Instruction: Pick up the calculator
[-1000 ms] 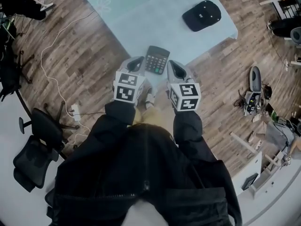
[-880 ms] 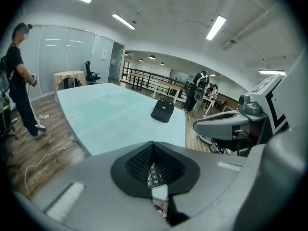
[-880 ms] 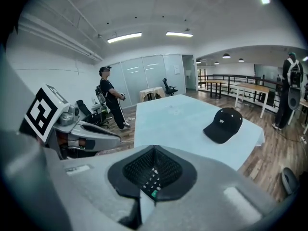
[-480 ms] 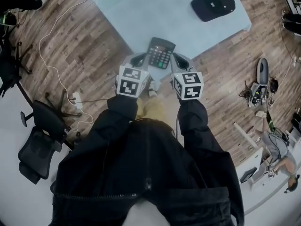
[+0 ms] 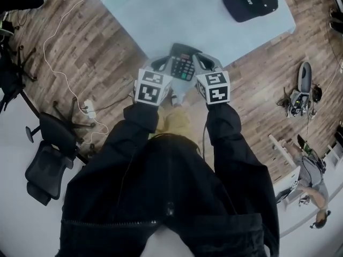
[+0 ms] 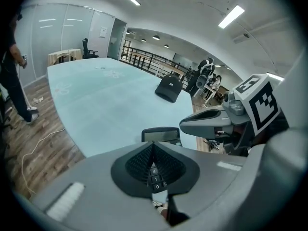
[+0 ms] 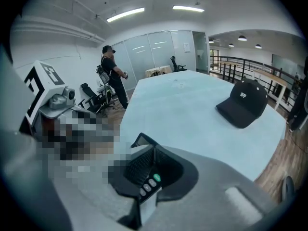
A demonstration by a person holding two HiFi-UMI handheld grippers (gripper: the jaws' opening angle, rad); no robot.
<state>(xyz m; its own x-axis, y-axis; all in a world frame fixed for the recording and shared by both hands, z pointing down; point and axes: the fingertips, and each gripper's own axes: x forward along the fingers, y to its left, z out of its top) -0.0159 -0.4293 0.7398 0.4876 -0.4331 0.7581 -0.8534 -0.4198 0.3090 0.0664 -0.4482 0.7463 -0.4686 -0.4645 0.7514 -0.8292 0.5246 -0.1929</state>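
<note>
A dark calculator (image 5: 183, 67) with grey keys lies at the near corner of the pale blue table (image 5: 177, 15). My left gripper (image 5: 161, 64) is just left of it and my right gripper (image 5: 202, 62) just right of it, both pointing down at the table. In the left gripper view the jaws (image 6: 153, 146) are shut, with the calculator's display (image 6: 161, 134) beyond them and its keys below. The right gripper (image 7: 154, 148) has its jaws opening by a slit, nothing between them. The calculator's keys (image 7: 148, 184) show beneath it.
A black cap (image 5: 250, 0) lies at the table's far right. A white cable (image 5: 53, 52) runs over the wooden floor at left, near a black office chair (image 5: 45, 154). A person (image 7: 111, 71) stands beyond the table. Gear is scattered on the floor at right (image 5: 300, 98).
Both grippers have moved forward and down. From short of the calculator, they have come to flank its two sides. The calculator has not moved.
</note>
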